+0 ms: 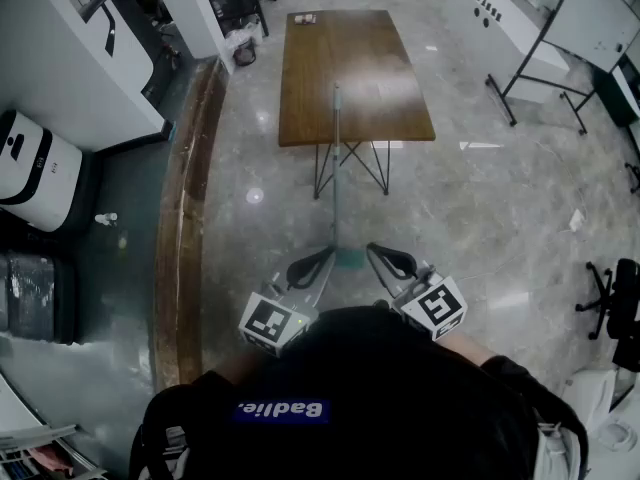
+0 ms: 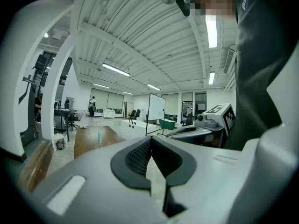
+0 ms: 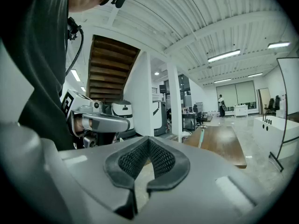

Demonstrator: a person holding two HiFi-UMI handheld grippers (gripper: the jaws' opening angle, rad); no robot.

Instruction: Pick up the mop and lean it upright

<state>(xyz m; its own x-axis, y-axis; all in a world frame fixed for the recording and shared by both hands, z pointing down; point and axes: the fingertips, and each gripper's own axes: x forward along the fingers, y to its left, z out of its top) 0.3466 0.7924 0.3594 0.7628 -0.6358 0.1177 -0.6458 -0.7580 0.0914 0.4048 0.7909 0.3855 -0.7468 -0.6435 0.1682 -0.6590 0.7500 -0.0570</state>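
Seemingly the mop (image 1: 335, 168) already leans on the bench (image 1: 365, 58) edge with its head on the glossy floor, where it could slide out and fall. The left gripper (image 1: 325, 256) and right gripper (image 1: 377, 252) hover just beside that head.

Left gripper view: jaws together, empty, with the mop (image 2: 99, 138) well ahead.

Right gripper view: jaws together on nothing. A nudge from them could topple the mop (image 3: 201, 136).

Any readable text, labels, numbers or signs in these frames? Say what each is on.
"Badlie." in white letters on a blue patch on the person's dark top; the lettering is soft, so the spelling is uncertain.
White machine at the left edge: small dark mark, too small to read.
Marker cubes: black-and-white square patterns only, no words.
Nothing else legible.
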